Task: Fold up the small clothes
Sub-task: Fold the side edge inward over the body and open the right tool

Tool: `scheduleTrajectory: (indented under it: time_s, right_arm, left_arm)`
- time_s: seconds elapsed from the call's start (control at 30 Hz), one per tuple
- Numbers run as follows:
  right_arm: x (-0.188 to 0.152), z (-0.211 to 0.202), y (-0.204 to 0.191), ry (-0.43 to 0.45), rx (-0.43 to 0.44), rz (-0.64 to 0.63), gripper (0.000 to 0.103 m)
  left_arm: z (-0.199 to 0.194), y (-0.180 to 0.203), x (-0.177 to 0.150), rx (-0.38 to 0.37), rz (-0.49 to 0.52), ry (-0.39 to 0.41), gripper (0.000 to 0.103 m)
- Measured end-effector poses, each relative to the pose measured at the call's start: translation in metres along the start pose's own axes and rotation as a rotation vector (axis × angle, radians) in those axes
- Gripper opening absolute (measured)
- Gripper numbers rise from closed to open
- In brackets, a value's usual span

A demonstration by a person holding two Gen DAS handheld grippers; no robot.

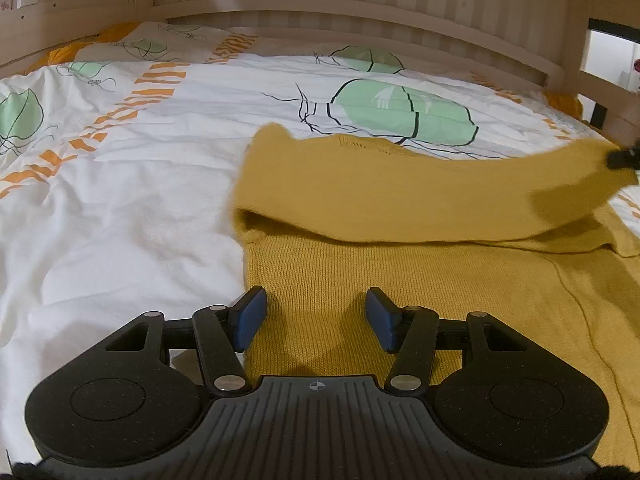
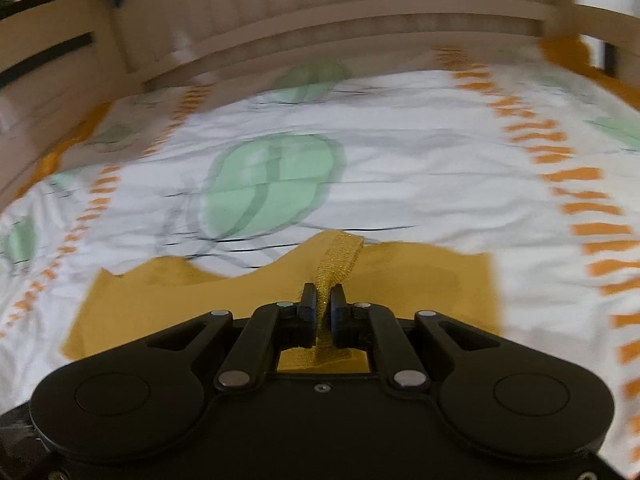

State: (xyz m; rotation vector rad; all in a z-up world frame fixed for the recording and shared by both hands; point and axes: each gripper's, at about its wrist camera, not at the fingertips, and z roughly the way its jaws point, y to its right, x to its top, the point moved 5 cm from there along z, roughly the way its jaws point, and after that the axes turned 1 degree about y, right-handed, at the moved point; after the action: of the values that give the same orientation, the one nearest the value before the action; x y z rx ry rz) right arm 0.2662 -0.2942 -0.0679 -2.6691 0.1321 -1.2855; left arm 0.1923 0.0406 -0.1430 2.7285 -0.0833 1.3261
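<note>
Here, the bed [image 1: 120, 184] is bounded by a wooden rail [image 1: 360, 12]; white quilt is left bare leftward. The mustard sweater [image 1: 400, 292] is spread there. Its lifted edge is pinched by the right tongs [image 2: 323, 312]; the left tongs [image 1: 316, 316] are held released above its left border.

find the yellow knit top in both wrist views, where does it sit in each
Left wrist: the yellow knit top fills the lower right, its folded part lifted toward the right gripper at the right edge.
Right wrist: low centre, a strip pinched in the right gripper, the rest spread below.
Shared landmark: the green leaf print just beyond the top.
</note>
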Motion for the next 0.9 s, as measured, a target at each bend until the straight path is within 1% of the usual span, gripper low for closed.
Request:
scheduleTrajectory:
  time_s: [0.13, 0.23, 0.37, 0.43, 0.47, 0.5, 0.53, 0.57, 0.6, 0.67, 0.73, 0.8, 0.9]
  right_arm:
    - [-0.007, 0.009, 0.033, -0.039, -0.082, 0.009, 0.012]
    - [-0.016, 0.021, 0.041, -0.073, -0.117, -0.001, 0.012]
    - [-0.027, 0.034, 0.042, -0.109, -0.148, -0.024, 0.014]
    - [-0.032, 0.036, 0.043, -0.112, -0.158, -0.034, 0.023]
    - [-0.033, 0.035, 0.044, -0.105, -0.164, -0.033, 0.026]
    - [-0.034, 0.034, 0.044, -0.1, -0.171, -0.031, 0.034]
    - [-0.034, 0.032, 0.046, -0.093, -0.177, -0.026, 0.039]
    - [-0.034, 0.03, 0.048, -0.087, -0.183, -0.019, 0.049]
    - [-0.034, 0.027, 0.05, -0.081, -0.187, -0.011, 0.057]
    - [-0.035, 0.017, 0.056, -0.065, -0.186, 0.016, 0.06]
    - [-0.036, 0.004, 0.062, -0.054, -0.178, 0.048, 0.061]
    - [-0.04, -0.01, 0.067, -0.049, -0.164, 0.078, 0.065]
    - [-0.052, -0.035, 0.071, -0.056, -0.127, 0.11, 0.067]
  left_arm:
    - [0.0, 0.0, 0.0, 0.001, 0.001, 0.0, 0.054]
    - [0.0, -0.001, 0.0, 0.002, 0.002, -0.001, 0.054]
    - [0.0, -0.001, 0.0, 0.003, 0.004, -0.002, 0.054]
    - [0.0, -0.001, 0.0, 0.003, 0.006, -0.005, 0.054]
    - [0.0, -0.001, 0.001, 0.004, 0.008, -0.008, 0.054]
    - [0.0, -0.001, 0.001, 0.003, 0.011, -0.01, 0.054]
    - [0.0, -0.001, 0.001, 0.002, 0.014, -0.015, 0.055]
    - [0.0, -0.001, 0.002, -0.001, 0.016, -0.022, 0.057]
    - [0.0, -0.001, 0.003, -0.009, 0.018, -0.031, 0.059]
    - [0.0, 0.0, 0.006, -0.03, 0.023, -0.062, 0.064]
    - [-0.003, -0.001, 0.008, -0.049, 0.019, -0.101, 0.066]
    - [-0.007, -0.002, 0.008, -0.066, 0.002, -0.131, 0.066]
    - [-0.019, -0.005, 0.005, -0.088, -0.024, -0.171, 0.066]
